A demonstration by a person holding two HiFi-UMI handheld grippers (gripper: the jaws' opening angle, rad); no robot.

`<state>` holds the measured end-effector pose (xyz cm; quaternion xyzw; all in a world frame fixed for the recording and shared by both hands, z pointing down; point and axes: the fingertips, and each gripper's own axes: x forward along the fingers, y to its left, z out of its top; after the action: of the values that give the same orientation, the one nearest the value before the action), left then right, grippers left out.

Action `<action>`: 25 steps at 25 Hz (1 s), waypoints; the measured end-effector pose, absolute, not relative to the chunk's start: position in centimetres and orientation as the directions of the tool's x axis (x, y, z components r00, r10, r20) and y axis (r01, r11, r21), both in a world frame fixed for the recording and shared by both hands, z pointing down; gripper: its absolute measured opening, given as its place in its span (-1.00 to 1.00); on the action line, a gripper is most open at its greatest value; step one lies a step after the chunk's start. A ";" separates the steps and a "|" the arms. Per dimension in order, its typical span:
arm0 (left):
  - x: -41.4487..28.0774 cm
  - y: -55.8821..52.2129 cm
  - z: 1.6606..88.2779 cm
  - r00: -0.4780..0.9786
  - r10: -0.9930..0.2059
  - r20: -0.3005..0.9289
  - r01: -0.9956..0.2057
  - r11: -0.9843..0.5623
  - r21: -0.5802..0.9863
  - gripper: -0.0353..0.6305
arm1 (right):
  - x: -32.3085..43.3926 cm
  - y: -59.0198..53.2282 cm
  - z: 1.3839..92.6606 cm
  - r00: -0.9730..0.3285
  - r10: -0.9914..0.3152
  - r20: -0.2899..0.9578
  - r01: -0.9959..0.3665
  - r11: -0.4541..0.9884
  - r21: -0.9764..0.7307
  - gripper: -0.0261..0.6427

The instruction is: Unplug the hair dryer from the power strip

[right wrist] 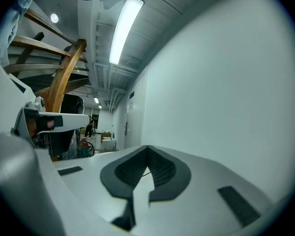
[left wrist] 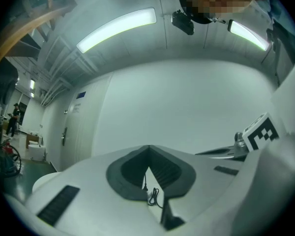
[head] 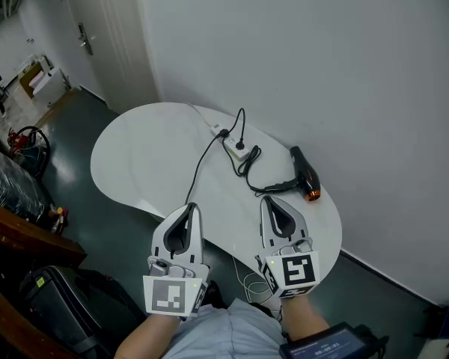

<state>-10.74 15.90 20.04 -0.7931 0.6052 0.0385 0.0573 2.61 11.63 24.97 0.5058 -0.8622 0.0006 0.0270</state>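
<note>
Right of the power strip (head: 234, 147) lies the hair dryer (head: 305, 173), plugged in. Short of the strip, the left gripper (head: 190, 207) and right gripper (head: 269, 200) hover, fingers closed, empty.

The counter (head: 135, 163) and power strip (head: 233, 147) are white. The hair dryer (head: 304, 171) is black with an orange end, and its cord (head: 248, 164) is black. The left claw (head: 190, 208) and right claw (head: 267, 200) are pale grey with dark pads and black-and-white square markers. The floor (head: 90, 209) is dark grey-green.
</note>
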 end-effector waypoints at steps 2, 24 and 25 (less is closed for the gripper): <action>-11.5 15.2 19.9 0.276 -0.951 -0.136 -0.961 -0.273 -0.043 -0.90 | 2.0 11.1 24.9 -0.473 -0.880 0.048 -0.880 0.475 0.028 -0.92; -10.7 3.9 21.0 0.340 -0.936 -0.088 -0.940 -0.336 -0.059 -0.90 | 2.0 0.3 26.0 -0.441 -0.895 0.065 -0.897 0.443 0.007 -0.92; -10.5 3.3 20.9 0.339 -0.937 -0.086 -0.940 -0.334 -0.064 -0.90 | 2.0 -0.3 25.9 -0.445 -0.893 0.060 -0.895 0.446 0.005 -0.92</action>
<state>-10.52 3.27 20.86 -0.8165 0.5748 0.0170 0.0510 2.01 -0.35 25.88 0.5261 -0.8499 0.0136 0.0271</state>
